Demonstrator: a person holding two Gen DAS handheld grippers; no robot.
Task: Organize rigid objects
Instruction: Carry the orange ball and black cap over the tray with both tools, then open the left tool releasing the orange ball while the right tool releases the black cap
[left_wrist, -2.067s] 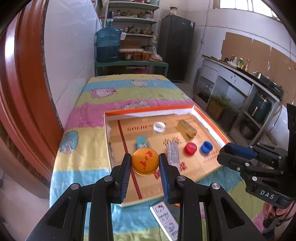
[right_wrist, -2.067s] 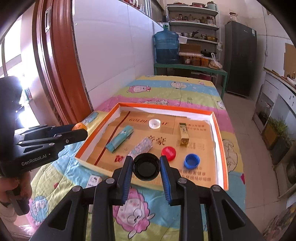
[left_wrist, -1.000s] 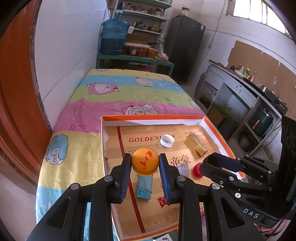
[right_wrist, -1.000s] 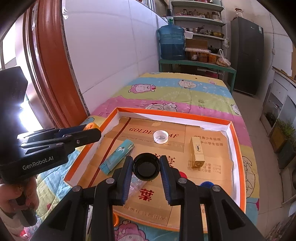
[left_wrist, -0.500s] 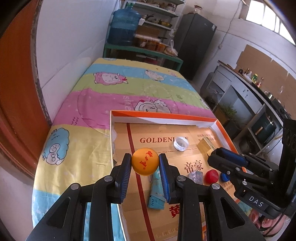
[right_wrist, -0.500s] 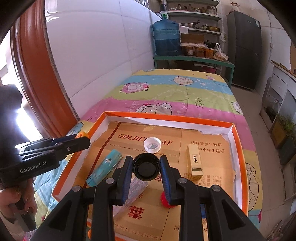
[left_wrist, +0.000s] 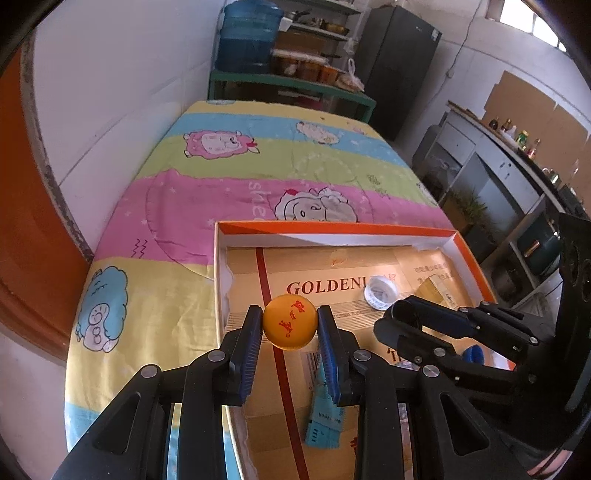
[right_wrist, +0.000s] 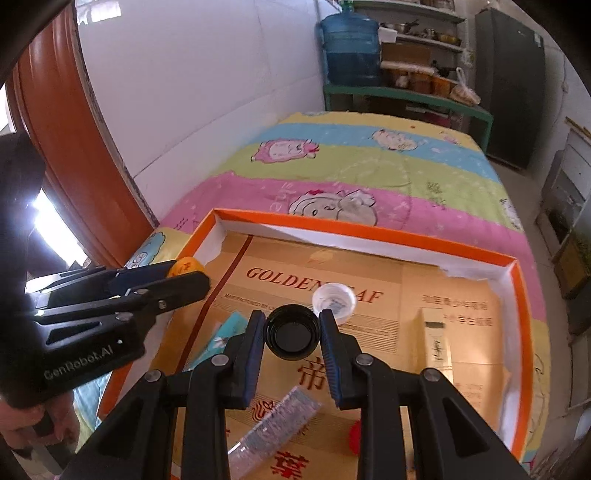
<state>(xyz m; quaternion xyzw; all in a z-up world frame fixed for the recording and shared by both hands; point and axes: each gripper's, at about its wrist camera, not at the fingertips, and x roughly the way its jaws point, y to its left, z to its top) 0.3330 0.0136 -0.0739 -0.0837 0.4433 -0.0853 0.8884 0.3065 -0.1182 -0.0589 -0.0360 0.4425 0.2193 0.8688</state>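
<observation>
My left gripper (left_wrist: 290, 326) is shut on an orange ball (left_wrist: 290, 321) with red characters, held above the left part of an orange-rimmed cardboard tray (left_wrist: 332, 226). My right gripper (right_wrist: 292, 332) is shut on a black bottle cap (right_wrist: 292, 331), held above the tray's middle (right_wrist: 362, 230). The left gripper and its ball (right_wrist: 186, 266) show at the left of the right wrist view. The right gripper (left_wrist: 417, 314) shows at the right of the left wrist view.
In the tray lie a white cap (right_wrist: 333, 298), a gold box (right_wrist: 436, 341), a teal packet (left_wrist: 324, 421), a clear wrapped stick (right_wrist: 275, 430), a red cap (right_wrist: 355, 437) and a blue cap (left_wrist: 473, 355). The tray rests on a striped cartoon bedspread (left_wrist: 258, 147). A white wall runs along the left.
Both grippers have moved forward over the tray, so its far rim looks closer. Each still holds its object.
</observation>
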